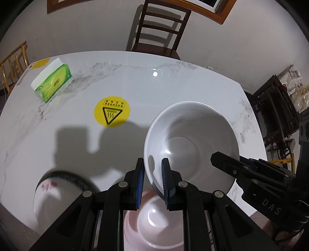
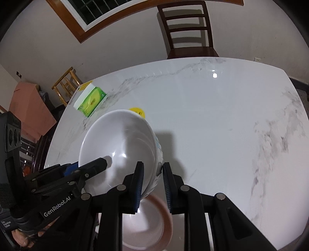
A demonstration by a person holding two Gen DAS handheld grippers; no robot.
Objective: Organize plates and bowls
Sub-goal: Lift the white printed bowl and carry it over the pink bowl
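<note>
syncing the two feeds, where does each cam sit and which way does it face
Left wrist: on the left gripper, angled down over the table; its jaws pinch the white bowl; right gripper at right.
Right wrist: on the right gripper, same tilt; left gripper at left.
Shared: bowl, pink bowl, tissue box, chair.

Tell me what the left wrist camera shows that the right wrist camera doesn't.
Only the left wrist view shows the bowl with red writing at the lower left. Only the right wrist view shows the white bowl's printed outer wall and a barred window. Both show that bowl held by the left gripper and right gripper, the pink bowl below, the tissue box and the yellow sticker.
</note>
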